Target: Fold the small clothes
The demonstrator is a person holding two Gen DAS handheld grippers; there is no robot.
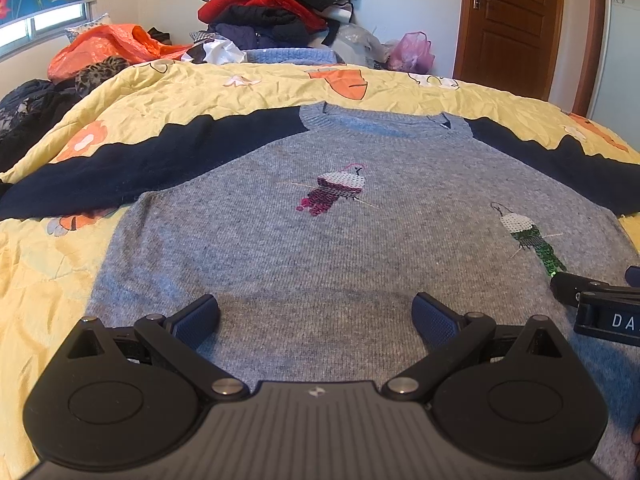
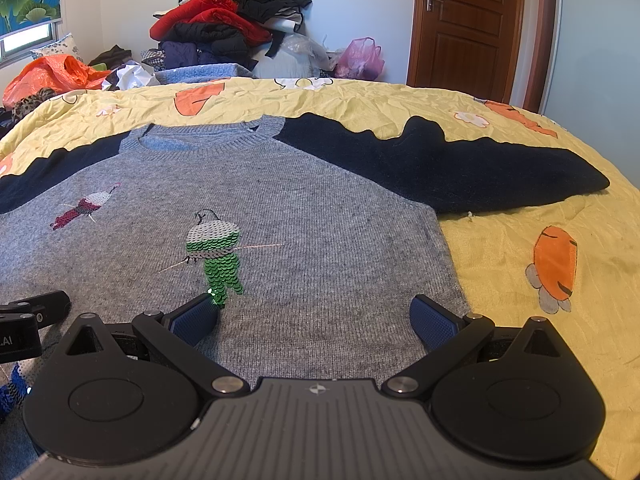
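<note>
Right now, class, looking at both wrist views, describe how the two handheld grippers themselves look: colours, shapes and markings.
Both match. The left gripper and right gripper each have a ribbed grey housing with a small compass-like emblem, two rounded black discs, black link arms with silver pivot pins, and fingers faced with textured blue pads. White lettering marks the side. No cables or sleeves show.

Sweater [image 1: 340, 248] matt grey knit, glossy sequins; quilt [image 2: 520, 240] crinkled cotton; door [image 1: 508, 20] glossy wood.

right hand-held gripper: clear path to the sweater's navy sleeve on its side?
Probably yes. The right hand-held gripper is open over the gray body; the navy sleeve lies flat on the quilt, uncovered.
</note>
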